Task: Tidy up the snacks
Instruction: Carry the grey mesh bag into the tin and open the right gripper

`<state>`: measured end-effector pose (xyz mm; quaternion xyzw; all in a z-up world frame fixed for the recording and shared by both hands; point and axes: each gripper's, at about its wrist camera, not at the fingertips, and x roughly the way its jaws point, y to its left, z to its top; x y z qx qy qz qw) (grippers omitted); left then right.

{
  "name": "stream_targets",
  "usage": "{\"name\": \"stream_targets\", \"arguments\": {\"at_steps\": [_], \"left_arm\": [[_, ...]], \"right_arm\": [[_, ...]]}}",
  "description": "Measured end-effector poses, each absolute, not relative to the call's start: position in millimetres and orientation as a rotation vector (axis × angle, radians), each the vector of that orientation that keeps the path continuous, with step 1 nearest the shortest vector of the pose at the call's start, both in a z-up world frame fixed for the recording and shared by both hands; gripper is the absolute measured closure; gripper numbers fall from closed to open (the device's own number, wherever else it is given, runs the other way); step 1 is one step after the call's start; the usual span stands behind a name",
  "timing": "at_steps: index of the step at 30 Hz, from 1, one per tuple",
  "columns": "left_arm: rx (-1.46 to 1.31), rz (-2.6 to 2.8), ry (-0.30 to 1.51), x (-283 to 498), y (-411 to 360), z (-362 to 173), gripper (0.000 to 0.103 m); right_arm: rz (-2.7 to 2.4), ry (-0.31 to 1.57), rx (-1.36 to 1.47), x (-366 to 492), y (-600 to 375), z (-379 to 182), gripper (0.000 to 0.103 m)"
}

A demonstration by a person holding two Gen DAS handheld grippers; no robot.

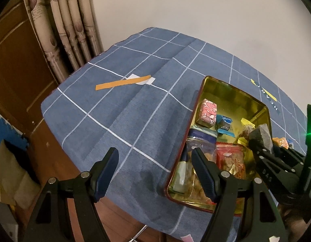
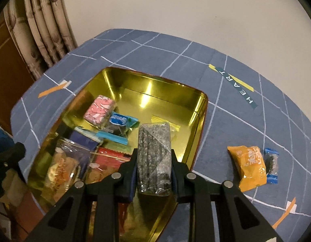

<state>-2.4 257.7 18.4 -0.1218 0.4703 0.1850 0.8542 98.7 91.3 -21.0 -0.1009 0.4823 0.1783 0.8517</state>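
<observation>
Blue checked cloth (image 2: 236, 80) covers the counter, with a plain pale wall behind and patterned curtains (image 1: 70, 20) at the left. On the cloth sits a gold-lined tin (image 2: 155, 92), already holding a pink wrapped block (image 2: 100, 109), a blue-wrapped dark biscuit (image 2: 120, 124), a clear jar (image 2: 68, 161) and a red packet (image 2: 111, 159).

The right tool (image 2: 154, 173) is clamped on a speckled grey bar in clear wrap (image 2: 154, 151), gripped at its lower half so the long end points out over the tin's bare right side; that hold likely suits laying it flat in the free space. The left tool (image 1: 155, 173) stands with its jaws apart and nothing between them, hanging over the tin's near left corner and the cloth, probably waiting out of the way.

Only the right wrist view shows what is left outside: an orange packet (image 2: 249, 165) and a small blue-ended sweet (image 2: 272, 166) lying side by side on the cloth, right of the tin. The left wrist view instead shows the right tool from the side, its bar raised above the tin's contents, and a yellow wrapper (image 1: 246, 124) by the far wall.
</observation>
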Motion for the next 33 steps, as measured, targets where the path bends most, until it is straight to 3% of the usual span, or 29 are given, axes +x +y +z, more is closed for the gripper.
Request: {"name": "stream_targets", "arguments": {"at_steps": [23,33], "left_arm": [[-0.246,0.380,1.000,-3,255,16,0.032],[-0.233,0.376,0.998,-2,252,16,0.032]], "right_arm": [[0.361,1.038,-0.235,97,99,-30,0.076],[0.392,1.021,-0.190,94,92,-20,0.065]]}}
